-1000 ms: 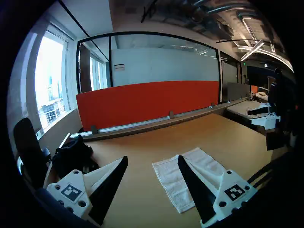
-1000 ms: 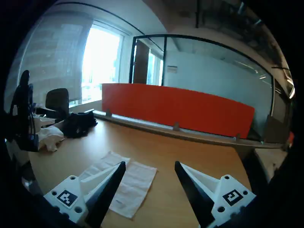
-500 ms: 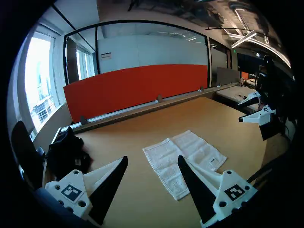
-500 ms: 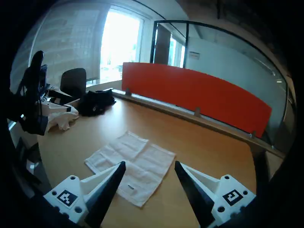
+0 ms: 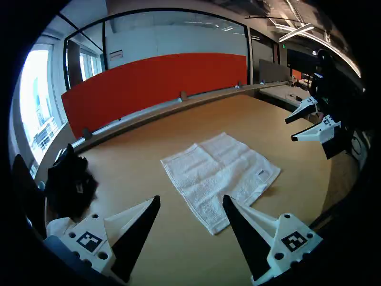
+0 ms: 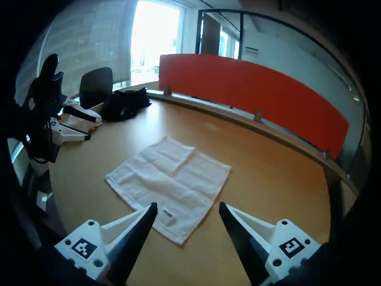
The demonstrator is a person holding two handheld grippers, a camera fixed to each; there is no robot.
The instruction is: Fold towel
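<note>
One towel point(image 5: 216, 169) lies flat; left gripper point(image 5: 190, 198), right gripper point(image 6: 187, 205): jaws apart.

Wide desk point(image 5: 143, 157), bare wood all round towel point(image 5: 219, 174). Towel flat and low, no bar to passing over. Far edge closed by red divider point(image 5: 157, 83) along full width. Black bag point(image 5: 69, 183) on far-left corner of desk, well apart from towel. Chair point(image 6: 95, 86) beyond bag, off desk. Left gripper point(image 6: 95, 129) over left side, right gripper point(image 5: 288, 131) over right side, both clear of towel, fingers spread. Right part of desk up to divider free.
</note>
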